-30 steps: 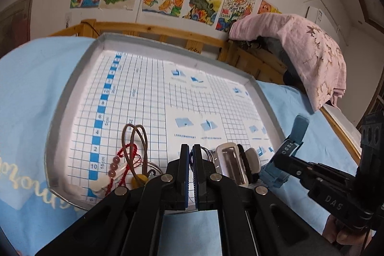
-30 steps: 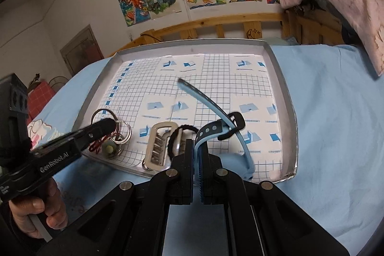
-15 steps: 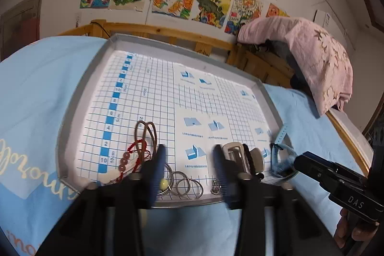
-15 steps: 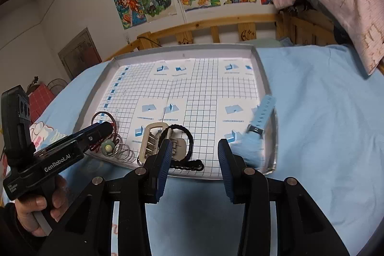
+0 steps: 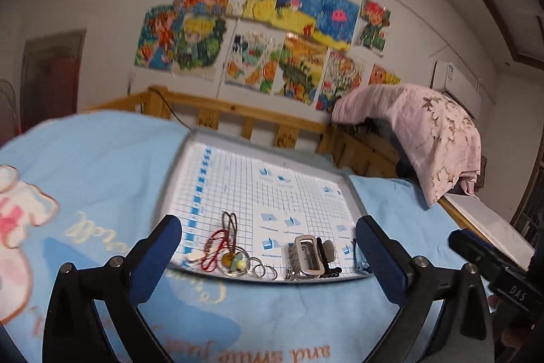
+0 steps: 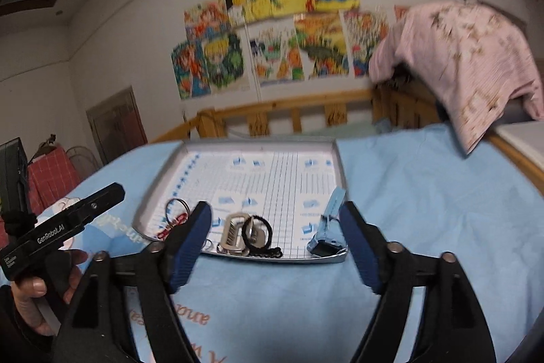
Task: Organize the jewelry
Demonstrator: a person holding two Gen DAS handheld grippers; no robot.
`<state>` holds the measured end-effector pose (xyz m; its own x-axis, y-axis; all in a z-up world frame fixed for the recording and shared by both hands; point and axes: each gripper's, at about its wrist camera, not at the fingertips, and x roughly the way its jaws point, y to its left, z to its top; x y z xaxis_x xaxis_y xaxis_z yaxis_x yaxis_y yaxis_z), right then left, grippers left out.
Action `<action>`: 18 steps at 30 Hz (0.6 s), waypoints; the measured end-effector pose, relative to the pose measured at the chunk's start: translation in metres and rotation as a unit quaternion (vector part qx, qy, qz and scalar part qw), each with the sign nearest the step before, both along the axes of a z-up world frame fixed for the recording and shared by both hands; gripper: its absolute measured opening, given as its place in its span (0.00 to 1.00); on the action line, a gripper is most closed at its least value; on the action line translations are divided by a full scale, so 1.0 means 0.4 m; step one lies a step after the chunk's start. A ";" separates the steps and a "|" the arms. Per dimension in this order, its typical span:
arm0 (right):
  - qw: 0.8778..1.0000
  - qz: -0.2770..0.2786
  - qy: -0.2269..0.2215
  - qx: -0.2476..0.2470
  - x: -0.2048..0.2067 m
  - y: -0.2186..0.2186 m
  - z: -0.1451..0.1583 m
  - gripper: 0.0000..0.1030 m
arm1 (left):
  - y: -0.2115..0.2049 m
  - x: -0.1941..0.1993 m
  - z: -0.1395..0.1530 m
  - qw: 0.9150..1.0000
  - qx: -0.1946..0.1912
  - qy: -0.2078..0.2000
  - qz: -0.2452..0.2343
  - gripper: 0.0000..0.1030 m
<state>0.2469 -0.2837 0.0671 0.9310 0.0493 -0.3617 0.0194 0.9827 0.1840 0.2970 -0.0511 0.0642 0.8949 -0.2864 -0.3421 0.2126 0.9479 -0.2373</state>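
Note:
A silver tray (image 5: pixel 176 165) lined with blue grid paper lies on the blue bedspread. Along its front edge lie a red beaded cord (image 5: pixel 214 247), key rings (image 5: pixel 261 271), a silver buckle (image 5: pixel 306 256), a black hair tie (image 5: pixel 323 252) and a blue strap (image 5: pixel 358 257). My left gripper (image 5: pixel 267 227) hangs back from the tray, its jaws opening wide with nothing between them. My right gripper (image 6: pixel 274 213) is also short of the tray (image 6: pixel 340 165), its jaws opening and empty. The blue strap (image 6: pixel 328 227) rests at the tray's right front corner, beside the buckle (image 6: pixel 233 232) and hair tie (image 6: pixel 258 230).
A wooden bed rail (image 5: pixel 238 114) runs behind the tray, with a pink cloth (image 5: pixel 425 131) draped at the right. Drawings (image 5: pixel 258 33) cover the wall. A hand (image 6: pixel 30 288) holds the left gripper's black body (image 6: pixel 68 227) at the left of the right wrist view.
Both grippers were shut low over the tray's front items, the right one on the blue strap. Both have opened and drawn back and up; the strap now lies in the tray.

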 end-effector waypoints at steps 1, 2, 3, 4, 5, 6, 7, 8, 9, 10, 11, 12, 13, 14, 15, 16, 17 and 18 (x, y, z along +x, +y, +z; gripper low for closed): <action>1.000 0.000 -0.010 -0.002 -0.024 0.004 0.010 0.77 | 0.006 -0.033 0.010 1.000 0.005 -0.009 0.003 1.00; 1.000 -0.002 -0.018 -0.005 -0.049 0.010 0.017 0.79 | 0.011 -0.057 0.017 1.000 0.008 -0.015 0.007 1.00; 1.000 -0.006 -0.025 -0.010 -0.077 0.018 0.023 0.80 | 0.015 -0.079 0.022 1.000 0.011 -0.020 0.010 1.00; 0.999 -0.010 -0.031 -0.015 -0.102 0.026 0.029 0.84 | 0.022 -0.113 0.031 0.999 0.017 -0.024 0.016 1.00; 0.999 -0.012 -0.036 -0.019 -0.128 0.037 0.032 0.88 | 0.027 -0.136 0.037 0.999 0.021 -0.027 0.021 1.00; 0.999 -0.013 -0.041 -0.022 -0.154 0.043 0.036 0.89 | 0.031 -0.157 0.043 0.999 0.024 -0.028 0.024 1.00; 0.998 -0.016 -0.048 -0.026 -0.185 0.050 0.042 0.92 | 0.037 -0.186 0.048 0.999 0.028 -0.030 0.025 1.00; 0.998 -0.018 -0.052 -0.028 -0.208 0.057 0.045 0.94 | 0.044 -0.219 0.053 0.999 0.030 -0.037 0.025 1.00; 0.998 -0.019 -0.055 -0.030 -0.234 0.062 0.048 0.96 | 0.050 -0.252 0.058 0.998 0.035 -0.045 0.028 1.00; 0.998 -0.020 -0.057 -0.031 -0.258 0.067 0.049 0.97 | 0.054 -0.280 0.062 0.997 0.039 -0.051 0.031 1.00; 0.997 -0.021 -0.061 -0.033 -0.279 0.071 0.050 0.98 | 0.058 -0.310 0.065 0.997 0.041 -0.058 0.034 1.00; 0.997 -0.021 -0.063 -0.034 -0.299 0.076 0.050 0.98 | 0.063 -0.337 0.068 0.996 0.042 -0.064 0.036 1.00; 0.997 -0.021 -0.066 -0.034 -0.326 0.081 0.051 0.98 | 0.067 -0.355 0.068 0.996 0.043 -0.067 0.037 1.00; 0.997 -0.021 -0.067 -0.034 -0.345 0.083 0.051 0.99 | 0.071 -0.383 0.068 0.996 0.045 -0.071 0.040 1.00; 0.997 -0.023 -0.068 -0.037 -0.368 0.088 0.049 0.99 | 0.076 -0.404 0.067 0.995 0.046 -0.074 0.042 1.00; 0.996 -0.024 -0.069 -0.041 -0.384 0.096 0.048 0.99 | 0.080 -0.424 0.065 0.995 0.047 -0.076 0.042 1.00; 0.996 -0.024 -0.070 -0.044 -0.399 0.100 0.045 0.99 | 0.085 -0.447 0.063 0.995 0.048 -0.078 0.043 1.00; 0.996 -0.025 -0.071 -0.046 -0.422 0.103 0.041 0.99 | 0.088 -0.463 0.062 0.995 0.049 -0.080 0.044 1.00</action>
<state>0.0782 -0.2424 0.0834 0.9736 -0.0248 -0.2267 0.0481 0.9941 0.0977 0.1119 -0.0157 0.0889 0.9601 -0.1774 -0.2162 0.1560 0.9813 -0.1126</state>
